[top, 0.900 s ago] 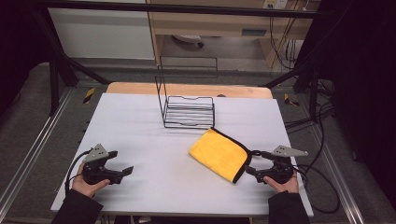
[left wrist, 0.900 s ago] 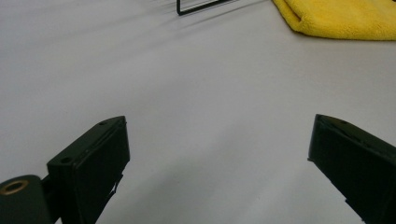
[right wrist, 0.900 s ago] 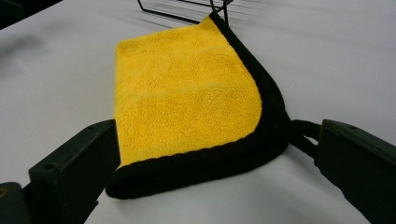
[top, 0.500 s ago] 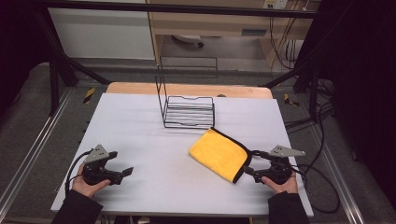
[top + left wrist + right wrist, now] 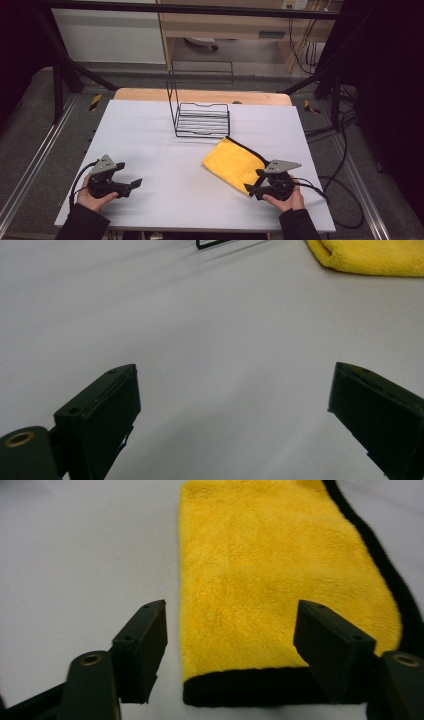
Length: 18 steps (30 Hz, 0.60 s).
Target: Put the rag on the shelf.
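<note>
A folded yellow cloth (image 5: 232, 161) with a black hem lies flat on the white table (image 5: 150, 130), right of centre. My right gripper (image 5: 251, 189) is low at the cloth's near right edge, held in a hand. In the right gripper view its jaws stand open (image 5: 231, 610) on either side of the cloth's (image 5: 270, 570) hemmed near edge, pads apart from the fabric. My left gripper (image 5: 134, 184) rests at the table's near left, open (image 5: 235, 372), with bare table between its jaws. The cloth (image 5: 370, 255) lies far ahead of it.
A black wire rack (image 5: 202, 120) stands at the back middle of the table, just behind the cloth; its foot (image 5: 215, 243) appears at the top of the left gripper view. Cables trail from both grippers. Dark frame rails run along both sides of the table.
My right gripper has shifted a little to the left, closer over the cloth's near edge. The left gripper and the cloth have stayed put.
</note>
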### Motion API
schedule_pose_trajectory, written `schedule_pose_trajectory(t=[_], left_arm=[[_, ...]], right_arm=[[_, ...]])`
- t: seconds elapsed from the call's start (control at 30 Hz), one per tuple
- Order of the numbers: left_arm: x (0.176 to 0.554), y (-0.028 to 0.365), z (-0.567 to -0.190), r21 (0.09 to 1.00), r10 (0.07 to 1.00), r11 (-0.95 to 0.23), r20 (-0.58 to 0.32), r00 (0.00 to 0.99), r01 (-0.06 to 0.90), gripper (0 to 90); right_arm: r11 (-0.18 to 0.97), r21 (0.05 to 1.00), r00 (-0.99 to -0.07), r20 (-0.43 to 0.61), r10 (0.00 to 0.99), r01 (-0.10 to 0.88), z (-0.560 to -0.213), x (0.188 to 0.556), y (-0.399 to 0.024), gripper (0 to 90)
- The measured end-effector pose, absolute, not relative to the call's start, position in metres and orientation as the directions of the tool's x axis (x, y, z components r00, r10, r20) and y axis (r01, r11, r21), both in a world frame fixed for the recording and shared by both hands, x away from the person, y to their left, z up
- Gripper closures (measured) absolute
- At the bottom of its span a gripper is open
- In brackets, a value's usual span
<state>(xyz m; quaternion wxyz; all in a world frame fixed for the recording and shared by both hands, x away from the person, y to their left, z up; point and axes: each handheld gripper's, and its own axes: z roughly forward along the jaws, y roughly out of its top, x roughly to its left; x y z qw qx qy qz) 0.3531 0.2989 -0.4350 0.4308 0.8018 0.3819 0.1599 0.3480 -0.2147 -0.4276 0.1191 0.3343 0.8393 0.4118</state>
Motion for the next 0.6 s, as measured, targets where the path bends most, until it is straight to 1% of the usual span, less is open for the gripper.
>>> schedule_pose_trajectory(t=[0.1, 0.13, 0.17, 0.27, 0.3, 0.37, 0.43, 0.47, 0.6], left_arm=[[0.353, 0.299, -0.435, 0.812, 0.752, -0.339, -0.07, 0.655, 0.476, 6.2], [0.353, 0.299, -0.435, 0.812, 0.752, -0.339, -0.07, 0.655, 0.476, 6.2], [0.354, 0.299, -0.436, 0.811, 0.752, -0.34, -0.069, 0.656, 0.476, 6.2], [0.354, 0.299, -0.436, 0.809, 0.755, -0.336, -0.075, 0.652, 0.482, 6.3], [0.354, 0.299, -0.436, 0.809, 0.755, -0.336, -0.075, 0.652, 0.482, 6.4], [0.355, 0.299, -0.436, 0.809, 0.754, -0.34, -0.07, 0.653, 0.48, 6.5], [0.355, 0.298, -0.436, 0.809, 0.754, -0.338, -0.072, 0.653, 0.48, 6.7], [0.355, 0.298, -0.436, 0.809, 0.756, -0.336, -0.073, 0.651, 0.481, 6.8], [0.356, 0.297, -0.437, 0.804, 0.755, -0.347, -0.066, 0.652, 0.484, 7.1]], right_arm=[[0.468, 0.751, -0.761, 0.069, 0.645, 0.465, -0.432, 0.348, -0.205, 43.7], [0.468, 0.751, -0.761, 0.069, 0.645, 0.465, -0.432, 0.348, -0.205, 43.7], [0.491, 0.74, -0.77, 0.056, 0.636, 0.46, -0.434, 0.348, -0.2, 49.5], [0.505, 0.731, -0.782, 0.063, 0.62, 0.459, -0.437, 0.347, -0.193, 55.8], [0.505, 0.731, -0.782, 0.063, 0.62, 0.459, -0.437, 0.347, -0.193, 55.8], [0.544, 0.711, -0.791, 0.029, 0.611, 0.446, -0.44, 0.347, -0.189, 60.1], [0.554, 0.707, -0.793, 0.017, 0.608, 0.44, -0.44, 0.347, -0.188, 61.1], [0.563, 0.701, -0.793, 0.005, 0.609, 0.437, -0.441, 0.347, -0.187, 63.2], [0.587, 0.69, -0.796, -0.026, 0.604, 0.423, -0.443, 0.347, -0.184, 65.7]])
